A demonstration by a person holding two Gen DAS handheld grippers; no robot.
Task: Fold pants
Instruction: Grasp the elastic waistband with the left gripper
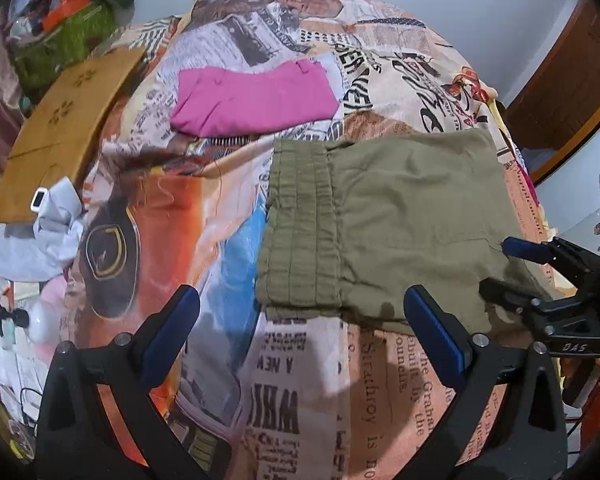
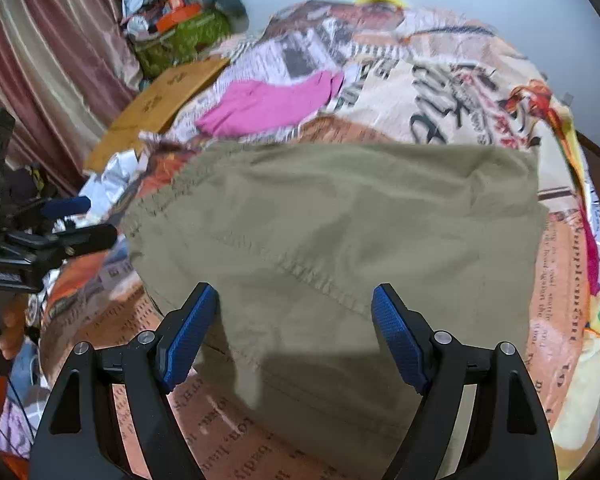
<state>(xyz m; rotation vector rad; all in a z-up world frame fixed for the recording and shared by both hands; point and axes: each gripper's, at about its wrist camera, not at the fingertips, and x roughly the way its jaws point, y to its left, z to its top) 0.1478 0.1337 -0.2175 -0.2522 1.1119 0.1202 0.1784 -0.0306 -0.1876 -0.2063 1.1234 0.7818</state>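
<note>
- Risk, snag: right claw (image 2: 294, 336), spread and holding nothing, hangs over the near edge of the olive pants (image 2: 340, 216); a blue pad could likely catch the loose flap there and drag the fold open.
- Risk, skew: left claw (image 1: 300, 336), likewise spread and empty, sits by the waistband corner; an uneven pull may twist the layers.
- Risk, slip: the bed (image 1: 300, 392) is soft, so the cloth may bunch.
- Item: olive pants, folded to a compact rectangle, elastic ribbed waistband on its left end, lightly creased, lying flat on the printed bedspread.
- Neighbour: folded pink garment (image 1: 256, 100), apart, farther back.
</note>
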